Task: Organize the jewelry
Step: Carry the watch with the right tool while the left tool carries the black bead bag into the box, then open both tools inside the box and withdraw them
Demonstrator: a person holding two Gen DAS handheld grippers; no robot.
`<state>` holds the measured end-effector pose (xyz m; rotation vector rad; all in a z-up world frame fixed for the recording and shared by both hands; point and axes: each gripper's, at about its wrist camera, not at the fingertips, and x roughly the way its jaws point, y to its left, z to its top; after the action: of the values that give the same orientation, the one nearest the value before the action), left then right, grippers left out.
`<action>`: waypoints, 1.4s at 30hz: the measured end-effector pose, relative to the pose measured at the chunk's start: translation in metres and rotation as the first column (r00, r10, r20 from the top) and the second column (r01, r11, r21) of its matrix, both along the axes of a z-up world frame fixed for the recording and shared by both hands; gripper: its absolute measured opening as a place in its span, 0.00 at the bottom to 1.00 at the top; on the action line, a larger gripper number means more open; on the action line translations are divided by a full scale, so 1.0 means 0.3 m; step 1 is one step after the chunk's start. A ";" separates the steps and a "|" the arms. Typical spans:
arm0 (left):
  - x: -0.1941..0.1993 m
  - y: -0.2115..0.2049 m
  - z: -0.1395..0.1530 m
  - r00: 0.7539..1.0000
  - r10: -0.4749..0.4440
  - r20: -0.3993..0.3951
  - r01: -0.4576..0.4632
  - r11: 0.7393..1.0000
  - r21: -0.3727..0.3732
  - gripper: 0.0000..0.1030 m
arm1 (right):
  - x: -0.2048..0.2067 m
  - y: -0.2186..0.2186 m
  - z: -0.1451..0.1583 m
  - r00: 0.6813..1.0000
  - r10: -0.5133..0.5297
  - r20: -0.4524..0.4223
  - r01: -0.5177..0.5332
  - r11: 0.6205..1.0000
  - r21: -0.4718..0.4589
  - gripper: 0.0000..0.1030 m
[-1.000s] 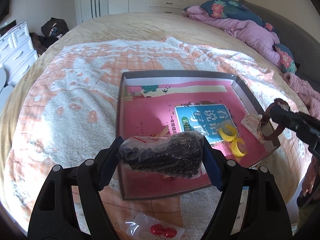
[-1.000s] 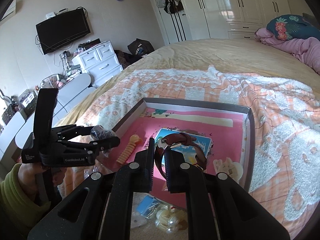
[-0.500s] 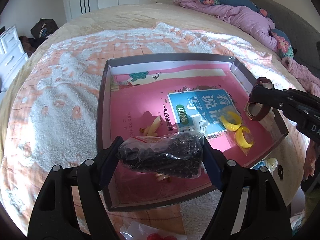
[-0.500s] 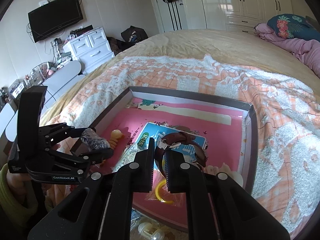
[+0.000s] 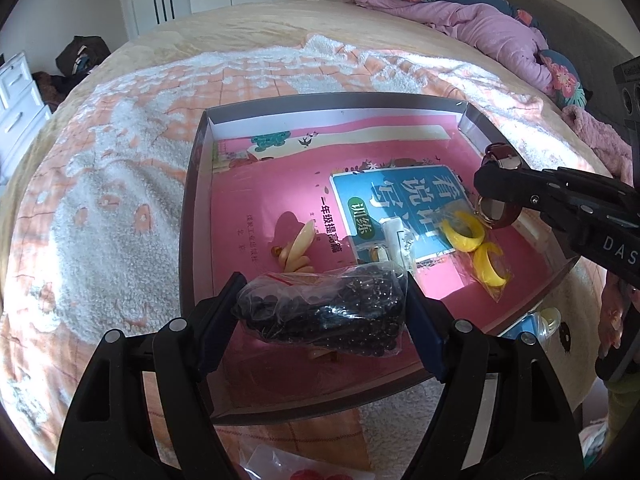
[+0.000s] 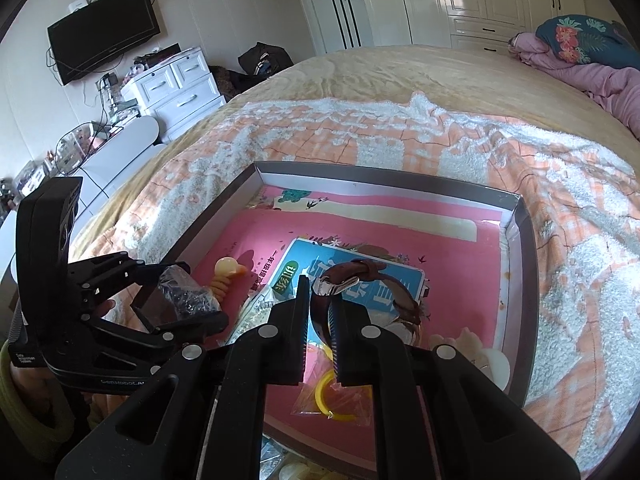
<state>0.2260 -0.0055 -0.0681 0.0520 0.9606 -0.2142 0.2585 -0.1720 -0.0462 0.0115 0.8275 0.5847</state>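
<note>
A grey tray with a pink and blue printed lining lies on the bed; it also shows in the right wrist view. My left gripper is shut on a clear bag of black beads and holds it over the tray's near edge. My right gripper is shut on a brown leather watch above the tray's right side. In the tray lie yellow bangles in a bag and a cream beaded piece.
A fluffy orange and white blanket covers the bed. A small bag with red beads lies in front of the tray. A pink duvet is piled at the far right. White drawers stand beside the bed.
Both grippers have moved forward over the tray. The bead bag now hangs above the tray's near edge and the watch is over its right side.
</note>
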 end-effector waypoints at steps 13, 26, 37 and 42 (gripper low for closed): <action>-0.008 0.003 0.002 1.000 0.002 -0.003 -0.002 1.000 -0.013 0.67 | -0.064 -0.049 0.015 0.999 -0.042 -0.017 0.043 0.998 0.049 0.37; -0.028 -0.002 0.023 1.000 0.001 0.004 -0.001 1.000 -0.021 0.67 | -0.169 -0.152 0.065 0.996 -0.094 0.002 0.094 0.991 0.091 0.46; -0.063 0.012 0.087 0.999 0.016 0.049 -0.014 0.999 -0.040 0.73 | -0.249 -0.231 0.134 0.987 -0.153 0.059 0.144 0.981 0.127 0.69; -0.091 0.009 0.127 0.997 0.018 0.076 -0.015 0.999 -0.045 0.79 | -0.274 -0.262 0.153 0.981 -0.179 0.076 0.168 0.976 0.138 0.76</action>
<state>0.1986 -0.0029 -0.0300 0.0115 0.8795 -0.2170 0.1763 -0.2505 -0.0004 0.1754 0.6932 0.4698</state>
